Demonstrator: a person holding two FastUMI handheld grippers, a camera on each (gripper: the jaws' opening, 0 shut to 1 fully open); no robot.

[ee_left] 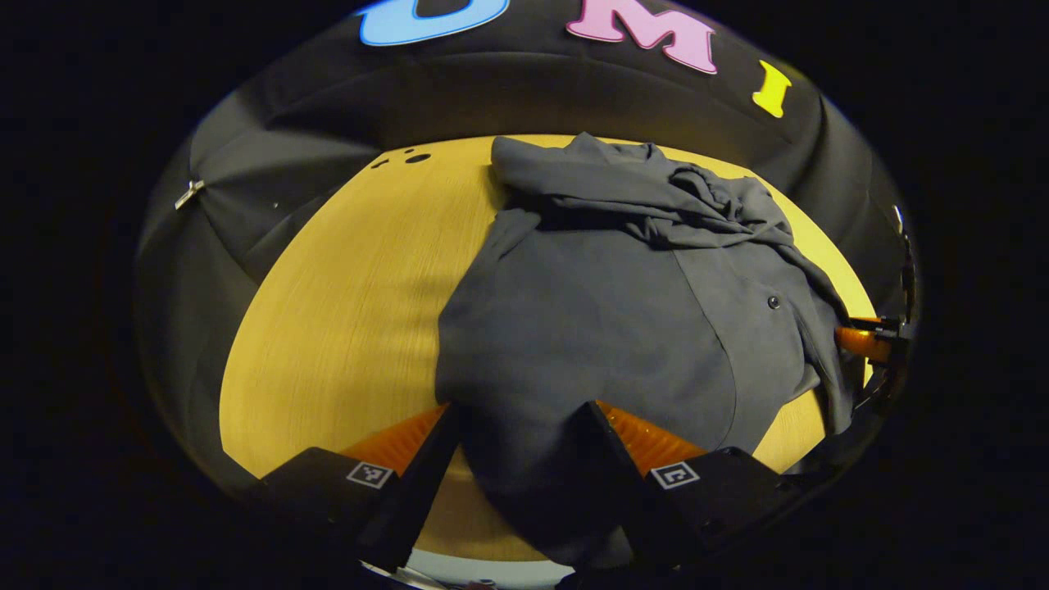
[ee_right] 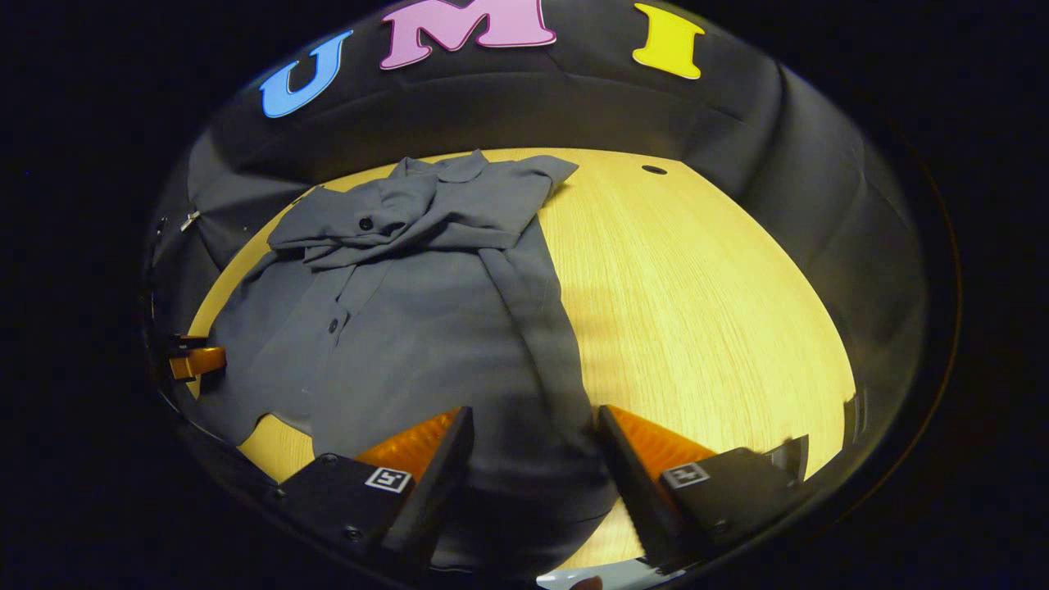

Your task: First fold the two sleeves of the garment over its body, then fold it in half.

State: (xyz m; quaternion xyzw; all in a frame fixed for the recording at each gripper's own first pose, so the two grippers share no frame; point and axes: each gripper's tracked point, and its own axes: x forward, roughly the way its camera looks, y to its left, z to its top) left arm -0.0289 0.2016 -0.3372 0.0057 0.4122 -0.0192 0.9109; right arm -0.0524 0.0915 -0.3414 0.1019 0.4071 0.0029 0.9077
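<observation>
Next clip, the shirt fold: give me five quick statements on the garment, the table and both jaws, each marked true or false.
1. The grey shirt lies on a yellow wooden table. True.
2. Both sleeves hang off the table's sides. False: they lie bunched across the shirt's upper part, near the collar.
3. The left gripper has its jaws spread, with the shirt's near hem between them. True.
4. The right gripper is clamped shut on a sleeve. False: its jaws stand apart over the shirt's near hem.
5. The shirt is already folded in half. False: its body lies spread out, with buttons showing down the front.
</observation>
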